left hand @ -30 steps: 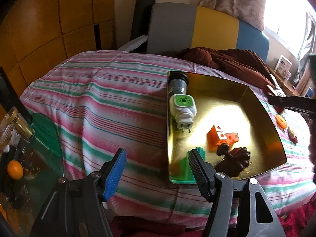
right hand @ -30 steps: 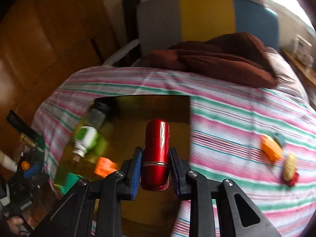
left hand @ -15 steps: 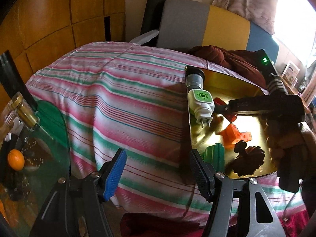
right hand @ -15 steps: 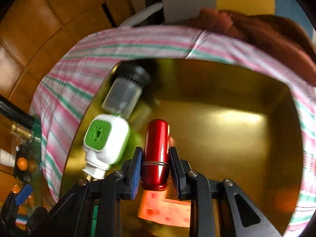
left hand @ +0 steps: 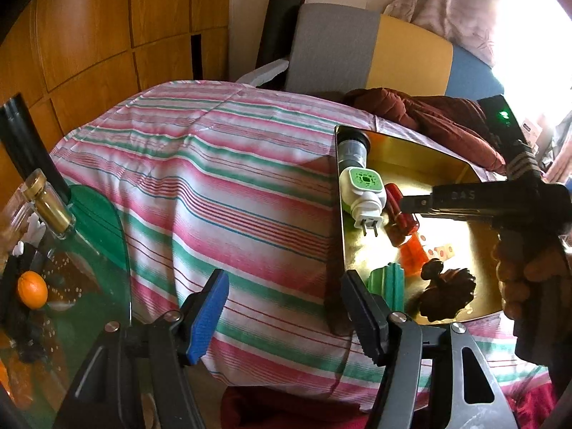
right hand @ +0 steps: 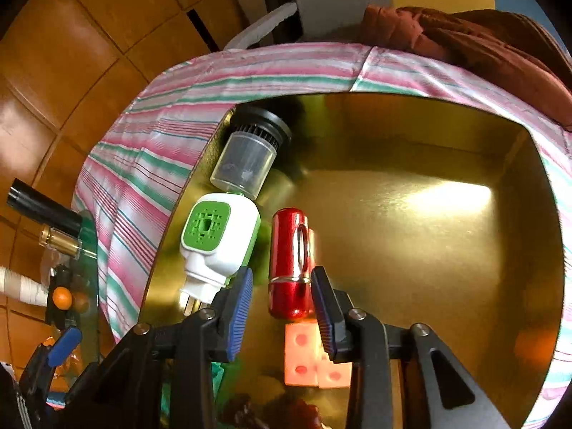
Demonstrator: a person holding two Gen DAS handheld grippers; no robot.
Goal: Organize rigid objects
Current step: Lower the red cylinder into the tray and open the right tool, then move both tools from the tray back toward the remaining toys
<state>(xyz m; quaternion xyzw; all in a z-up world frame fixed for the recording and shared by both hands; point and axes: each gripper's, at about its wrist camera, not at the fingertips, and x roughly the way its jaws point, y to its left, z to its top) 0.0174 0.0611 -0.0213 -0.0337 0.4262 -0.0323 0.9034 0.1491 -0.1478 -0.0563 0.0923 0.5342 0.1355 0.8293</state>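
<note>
A gold tray (right hand: 429,250) lies on the striped bedspread (left hand: 221,186). In it lies a red metal cylinder (right hand: 287,268) beside a white and green plug (right hand: 218,239) and a clear jar with a black lid (right hand: 250,157). My right gripper (right hand: 282,307) straddles the cylinder's near end, its jaws opening, and the blue pad stands clear of it. An orange dice block (right hand: 304,354) sits just under the gripper. In the left wrist view the same tray (left hand: 439,164) also holds a green piece (left hand: 388,282) and a dark brown ornament (left hand: 447,293). My left gripper (left hand: 282,304) hangs open and empty over the bedspread.
A green glass table (left hand: 100,250) at the left carries an orange fruit (left hand: 32,289) and a gold-capped bottle (left hand: 53,207). Brown cloth (left hand: 429,118) is bunched behind the tray. A person's hand (left hand: 525,279) holds the right gripper's handle over the tray's right side.
The right gripper came down into the tray with the red cylinder, and its jaws have parted, leaving the cylinder lying beside the plug. The left gripper has barely moved.
</note>
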